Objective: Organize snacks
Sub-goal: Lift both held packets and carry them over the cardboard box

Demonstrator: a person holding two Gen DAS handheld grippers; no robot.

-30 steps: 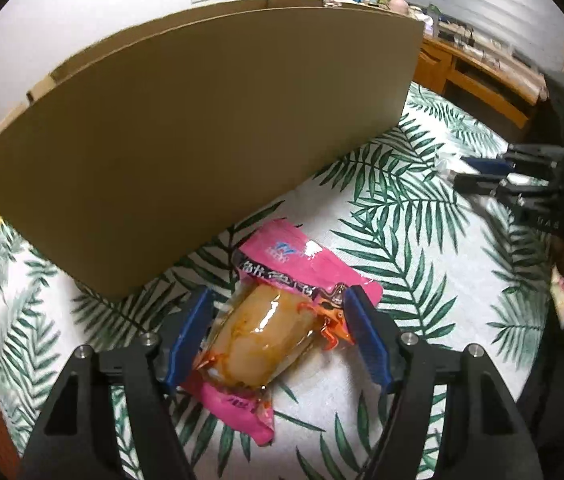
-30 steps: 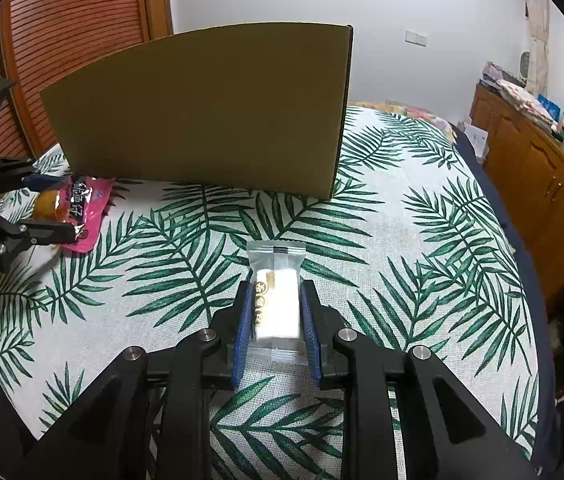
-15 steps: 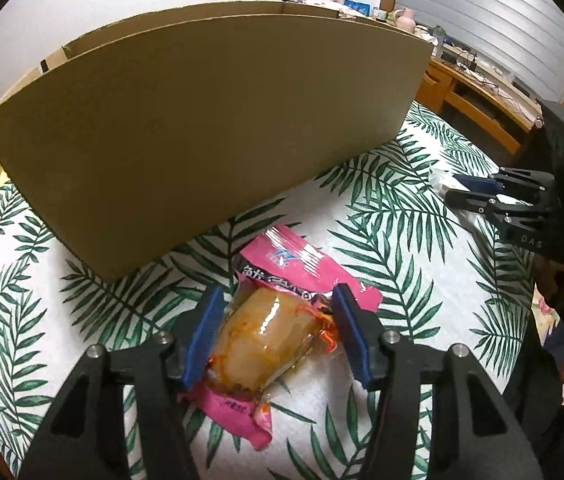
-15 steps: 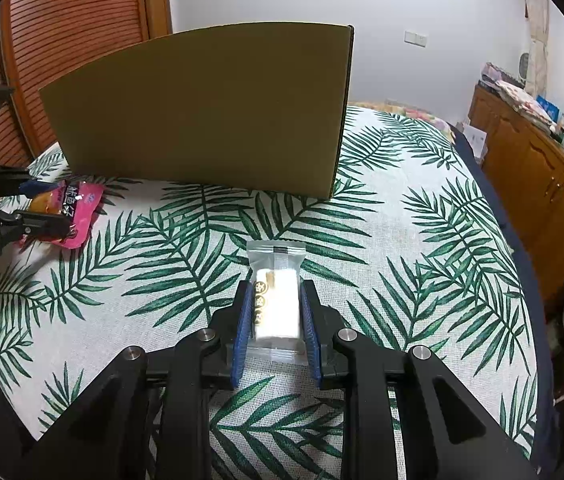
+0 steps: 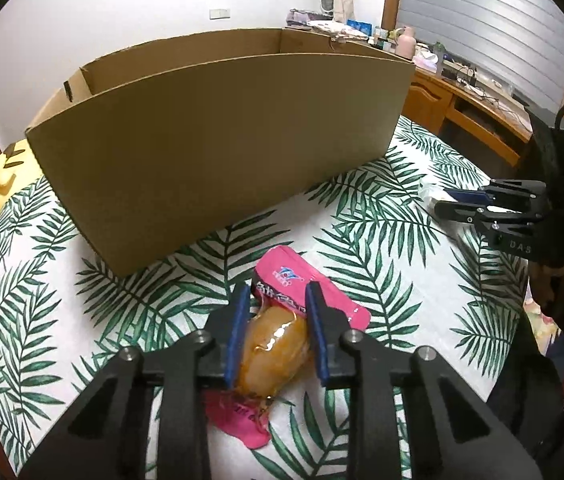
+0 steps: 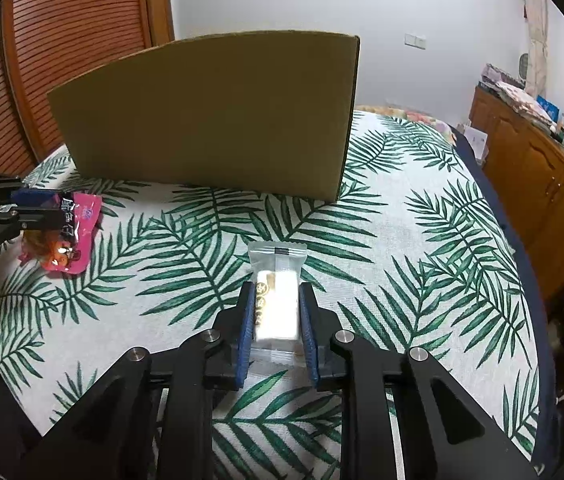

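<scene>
On the table: a leaf-print cloth [image 6: 421, 248], a big brown box [image 5: 218, 140] standing open at the top, two snack packs in front of it.
Left gripper [image 5: 278, 332]: closed in from wide apart a moment ago, now pinching the pink snack pack [image 5: 282, 320] by its clear middle.
Pink snack pack: lifted a little, tail end hanging down, close to the front wall of the box.
Right gripper [image 6: 276, 320]: same as before, fingers pressed on the white snack pack [image 6: 276, 304], low over the cloth.
White snack pack: held near the middle of the table, well apart from the box.
What this means: both snacks caught, so pick-up looks done.
Next step, likely: up and over the box wall, then drop inside.
Watch out: slippery pink wrapper, could slide out.
</scene>
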